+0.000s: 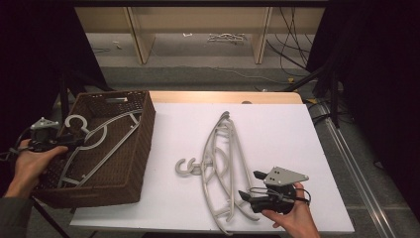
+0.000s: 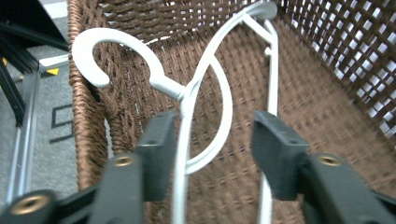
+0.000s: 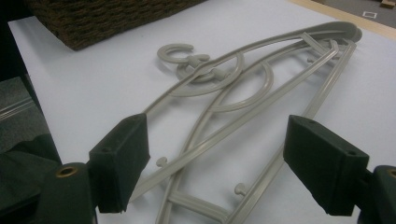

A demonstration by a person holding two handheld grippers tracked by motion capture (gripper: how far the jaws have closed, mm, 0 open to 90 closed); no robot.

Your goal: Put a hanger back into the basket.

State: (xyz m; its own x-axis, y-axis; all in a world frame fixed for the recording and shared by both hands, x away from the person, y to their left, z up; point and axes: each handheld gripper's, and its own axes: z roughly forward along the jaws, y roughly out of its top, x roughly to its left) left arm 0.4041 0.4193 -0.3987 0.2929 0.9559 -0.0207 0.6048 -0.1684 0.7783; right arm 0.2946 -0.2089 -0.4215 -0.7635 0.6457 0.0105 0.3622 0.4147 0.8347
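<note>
At nine o'clock on the white surface sits a brown wicker basket. One pale hanger lies inside it, hook toward eleven o'clock and resting near the basket's left rim. Left gripper reaches over that rim from nine o'clock. Its fingers stand parted; the hanger's arm runs between them, close beside one finger, not clamped. Centre of surface: a pile of grey hangers, stacked, hooks pointing to nine o'clock, long arms running twelve to six. Right gripper sits at five o'clock beside the pile's lower end, held by a hand. Its fingers spread wide, gripping nothing, hanger arms lying on the surface beyond them. Basket and pile stay well apart.
</note>
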